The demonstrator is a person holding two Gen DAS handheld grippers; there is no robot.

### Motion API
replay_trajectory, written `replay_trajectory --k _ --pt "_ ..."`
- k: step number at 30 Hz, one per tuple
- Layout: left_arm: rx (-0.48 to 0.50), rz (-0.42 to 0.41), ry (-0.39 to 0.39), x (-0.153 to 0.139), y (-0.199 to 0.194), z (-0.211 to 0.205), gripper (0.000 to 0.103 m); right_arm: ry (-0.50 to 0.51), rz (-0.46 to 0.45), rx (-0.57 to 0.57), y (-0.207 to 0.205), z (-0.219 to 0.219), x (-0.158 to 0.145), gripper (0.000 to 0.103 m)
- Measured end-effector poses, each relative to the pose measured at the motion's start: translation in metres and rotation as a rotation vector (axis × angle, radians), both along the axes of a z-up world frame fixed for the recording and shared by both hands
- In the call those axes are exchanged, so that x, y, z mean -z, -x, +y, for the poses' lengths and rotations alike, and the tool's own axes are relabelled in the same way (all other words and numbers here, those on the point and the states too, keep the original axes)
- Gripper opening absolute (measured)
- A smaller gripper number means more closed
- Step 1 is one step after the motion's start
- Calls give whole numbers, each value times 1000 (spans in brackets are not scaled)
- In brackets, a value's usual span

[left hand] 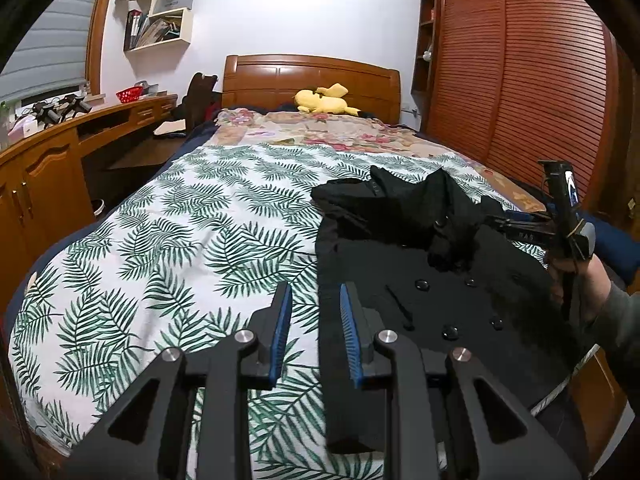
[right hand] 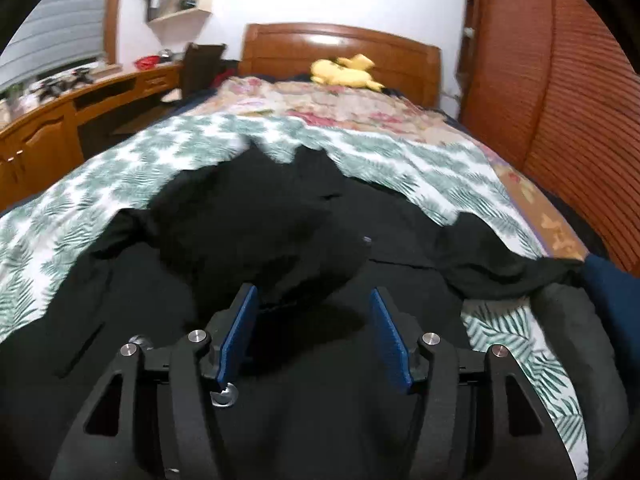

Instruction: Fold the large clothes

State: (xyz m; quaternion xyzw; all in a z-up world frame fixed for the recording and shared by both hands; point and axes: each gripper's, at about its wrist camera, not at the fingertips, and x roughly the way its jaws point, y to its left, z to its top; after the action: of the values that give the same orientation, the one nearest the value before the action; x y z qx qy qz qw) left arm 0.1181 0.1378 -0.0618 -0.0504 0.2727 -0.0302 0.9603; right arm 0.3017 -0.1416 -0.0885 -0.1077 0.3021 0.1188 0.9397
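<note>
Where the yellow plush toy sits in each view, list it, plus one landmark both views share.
Left wrist view: yellow plush toy upper centre, at the head of the bed against the wooden headboard.
Right wrist view: yellow plush toy upper centre, slightly right, blurred, same spot against the headboard.
Shared landmark: the black coat on the leaf-print cover.

The coat (left hand: 460, 300), lower right of the left wrist view, is matt black cloth with glossy buttons (left hand: 451, 332). Under it the bedspread (left hand: 160, 248) is soft printed cloth, slightly creased. The headboard (left hand: 312, 80) at upper centre and the wardrobe (left hand: 540, 80) at upper right are varnished wood, glossy, the wardrobe ribbed with slats. Each gripper (left hand: 313, 322) (right hand: 316, 328) is matt black plastic with ridged blue pads (right hand: 240, 332) and bright metal pins (left hand: 245, 336).
</note>
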Motion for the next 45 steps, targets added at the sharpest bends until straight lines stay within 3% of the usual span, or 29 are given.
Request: replay_trajectory --k 6,13,17,20,22,23,24,25,27,30,32,38,45 --pt "18 -4 -5 -1 -5 -14 23 -20 53 -79 -7 29 15 79" --pt "42 -1 -23 0 -11 -31 23 -40 157 -64 -43 39 46 79" --pt "56 5 -36 1 -14 -40 23 15 180 -61 -59 46 55 79" --pt "64 6 -40 0 -17 -45 23 111 231 -44 -71 53 71 78" --pt "69 5 -38 -1 -17 -47 23 155 266 -35 -76 52 81 61" --pt "71 4 -37 -1 -18 -48 23 169 283 -36 -78 50 85 48" --pt "74 4 -37 -1 -18 -49 23 180 279 -31 -76 47 87 25" --pt "78 3 -36 -2 -18 -50 23 174 276 -38 -74 44 85 24" --pt "85 1 -36 -2 -18 -52 23 139 244 -46 -65 34 75 14" --pt "104 -11 -29 -3 -17 -57 23 47 192 -88 -39 19 48 11" --pt "119 -25 -18 -5 -16 -60 23 -8 161 -114 -19 11 28 10" --pt "133 -70 0 -12 -14 -72 37 -140 92 -165 42 -13 -30 9" --pt "144 -95 -8 -18 -21 -93 44 -279 49 -194 95 -33 -67 8"
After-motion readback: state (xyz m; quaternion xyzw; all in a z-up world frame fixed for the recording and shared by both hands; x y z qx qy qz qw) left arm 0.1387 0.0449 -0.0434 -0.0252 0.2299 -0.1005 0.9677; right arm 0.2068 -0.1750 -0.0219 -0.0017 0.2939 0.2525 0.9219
